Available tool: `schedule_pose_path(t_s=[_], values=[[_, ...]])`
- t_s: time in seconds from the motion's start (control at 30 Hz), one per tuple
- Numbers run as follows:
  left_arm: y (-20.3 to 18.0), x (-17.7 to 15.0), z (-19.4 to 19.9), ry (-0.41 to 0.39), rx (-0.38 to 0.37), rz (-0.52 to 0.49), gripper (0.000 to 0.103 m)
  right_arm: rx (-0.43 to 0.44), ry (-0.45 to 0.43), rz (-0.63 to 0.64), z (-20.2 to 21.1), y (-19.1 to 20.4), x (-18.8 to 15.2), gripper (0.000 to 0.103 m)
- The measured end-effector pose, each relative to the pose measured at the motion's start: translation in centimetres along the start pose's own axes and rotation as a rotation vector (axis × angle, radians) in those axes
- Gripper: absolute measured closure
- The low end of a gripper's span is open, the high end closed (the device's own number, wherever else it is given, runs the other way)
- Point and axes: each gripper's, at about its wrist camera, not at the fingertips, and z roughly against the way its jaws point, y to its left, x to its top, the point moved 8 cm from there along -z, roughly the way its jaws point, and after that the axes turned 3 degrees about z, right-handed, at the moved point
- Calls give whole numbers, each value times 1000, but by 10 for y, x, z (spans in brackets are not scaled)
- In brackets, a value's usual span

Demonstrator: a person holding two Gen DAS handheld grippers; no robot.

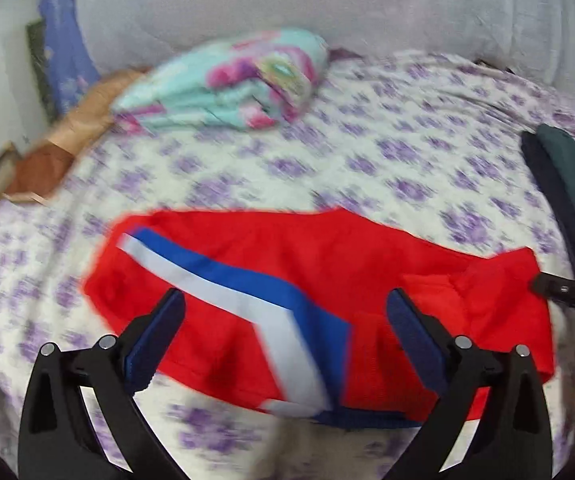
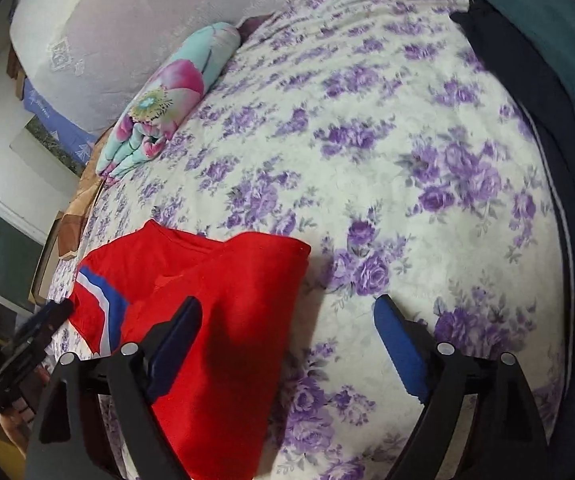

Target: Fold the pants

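Red pants [image 1: 327, 304] lie across the near edge of the floral bedsheet [image 1: 327, 152], already doubled over by the look of it, the white-and-blue stripe [image 1: 247, 292] facing up; your left gripper [image 1: 285, 340] hangs over the striped end, jaws spread wide, nothing between the pads; your right gripper [image 2: 287, 344] sits over the plain red end, jaws also spread, left pad above cloth, right pad above bare sheet, pinching nothing.

Next fold, my read: pinch both layers at the corners, not just the top one; lift level with both hands so the edge stays straight; lay it over and check the stripe lines up; smooth the raised fold at the right end first.

Around: folded floral blanket [image 1: 231, 80] far back, well apart; dark clothes pile [image 2: 535, 80] at the right edge, near but not touching; keep the swing short so you don't drag it.
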Motion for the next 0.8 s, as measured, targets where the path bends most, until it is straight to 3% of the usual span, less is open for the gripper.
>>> schedule_pose_path(t_s=[0.2, 0.27, 0.5, 0.7, 0.8], values=[[-19, -18, -34, 153, -111, 49, 5, 2, -6, -7, -1, -1, 0, 14], [-25, -19, -35, 186, -179, 88, 6, 3, -4, -12, -2, -1, 0, 13], [-46, -18, -41, 268, -308, 158, 6, 33, 5, -7, -1, 5, -2, 11], [-54, -35, -58, 336, -315, 168, 6, 38, 7, -20, 0, 5, -2, 11], [-52, -33, -55, 327, -312, 182, 6, 28, 6, -13, -1, 4, -3, 11]])
